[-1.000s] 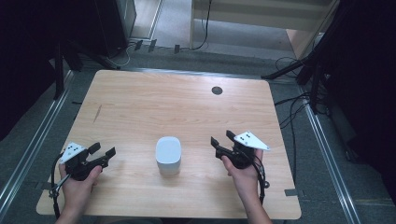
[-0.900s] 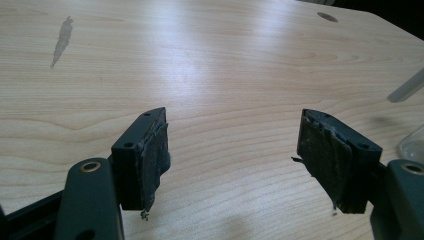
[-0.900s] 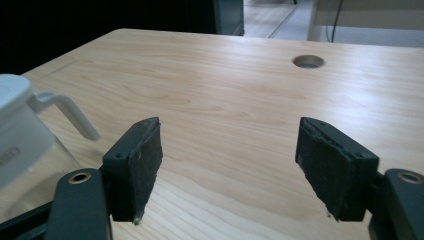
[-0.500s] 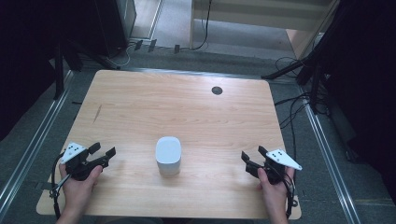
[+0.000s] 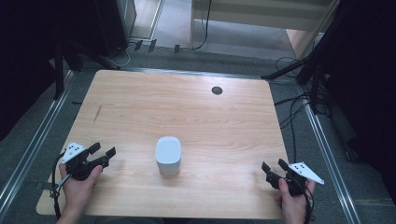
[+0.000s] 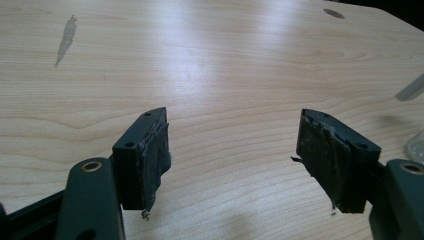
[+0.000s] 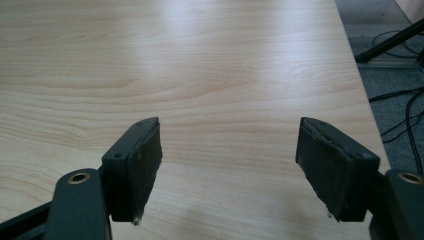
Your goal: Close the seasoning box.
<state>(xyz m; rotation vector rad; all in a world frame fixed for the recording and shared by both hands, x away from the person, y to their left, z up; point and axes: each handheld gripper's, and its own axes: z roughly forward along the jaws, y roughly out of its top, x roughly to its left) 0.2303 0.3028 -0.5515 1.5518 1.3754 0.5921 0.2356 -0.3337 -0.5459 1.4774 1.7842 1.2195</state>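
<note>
On the near half of the wooden table, roughly midway between the two grippers, stands a white rounded-top container, upright and untouched. It sits well apart from both tools.

Left gripper: held in the person's left hand near the table's near-left corner, jaws pointing toward the container. Jaws are spread wide and hold nothing. In the left gripper view the two black pads face each other across bare wood, their rubber facing worn and frayed at the edges. A pale translucent edge shows at the right margin of that view; what it belongs to cannot be told. A grey smear marks the tabletop far left.

Right gripper: held in the person's right hand at the near-right corner, close to the table's right edge. Jaws likewise released and empty. The right gripper view shows bare wood between the pads, with the table's edge, grey floor and black cables beyond on the right.

A dark round hole lies in the tabletop toward the far side, right of centre.
</note>
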